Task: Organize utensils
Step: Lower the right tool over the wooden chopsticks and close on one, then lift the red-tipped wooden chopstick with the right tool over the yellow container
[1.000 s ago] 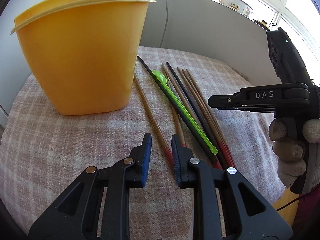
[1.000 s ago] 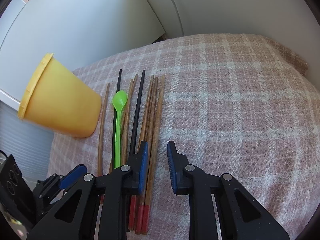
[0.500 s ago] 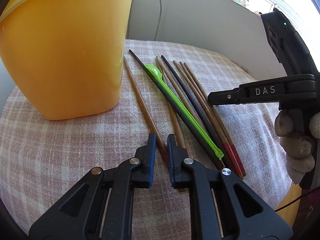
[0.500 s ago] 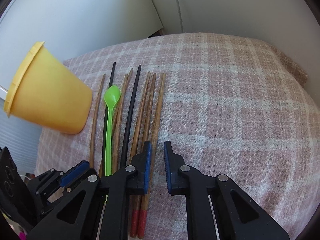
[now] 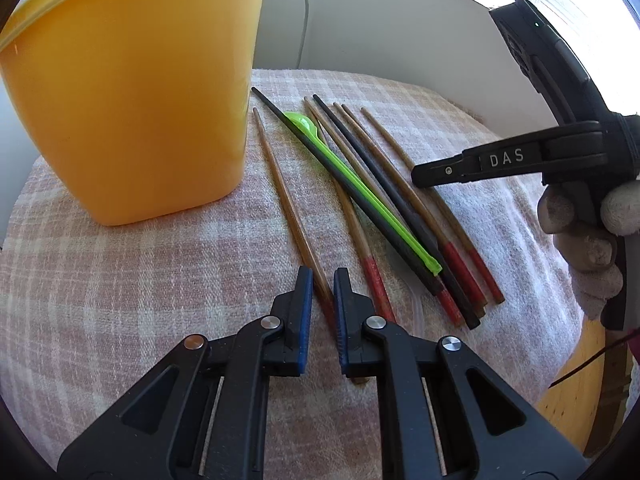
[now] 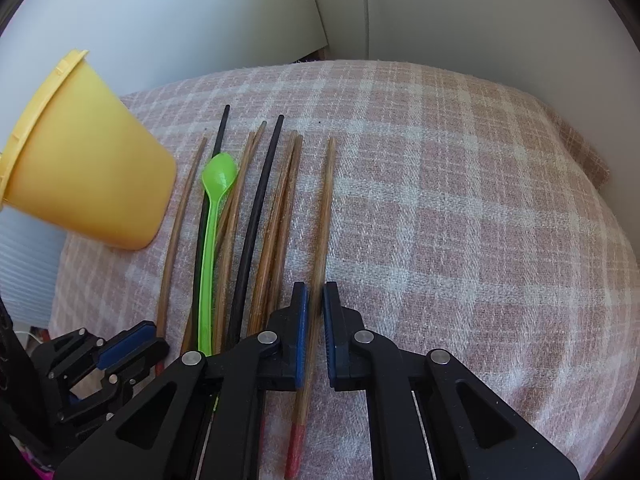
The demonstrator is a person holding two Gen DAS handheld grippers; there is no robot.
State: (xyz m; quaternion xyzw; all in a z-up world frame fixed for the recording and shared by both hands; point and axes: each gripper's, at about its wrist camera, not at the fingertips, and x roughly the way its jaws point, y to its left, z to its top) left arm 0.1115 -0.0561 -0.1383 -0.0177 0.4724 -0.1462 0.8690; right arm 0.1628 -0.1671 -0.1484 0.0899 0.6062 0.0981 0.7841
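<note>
1. The left hand-held gripper (image 5: 319,276) has just been closing – its blue pads now pinch the leftmost wooden chopstick (image 5: 286,200) near its red-tipped end, low over the checked cloth (image 5: 120,280) that covers the desk.
2. The right hand-held gripper (image 6: 315,296) has likewise been closing and is clamped on the rightmost wooden chopstick (image 6: 325,216), which lies a little apart from the others.
3. Between those two sticks, the rest of the utensils lie side by side on the cloth: more red-tipped wooden chopsticks (image 6: 276,224), two black chopsticks (image 6: 256,216) and a green plastic spoon (image 6: 214,200) with its bowl pointing away from the cameras.
4. A yellow plastic cup (image 5: 132,92) stands upright on the cloth just beside the left edge of the row – its base near the leftmost chopstick, not touching it as far as can be seen.
5. In the left wrist view, a gloved hand (image 5: 580,232) grips the handle of the right tool.
</note>
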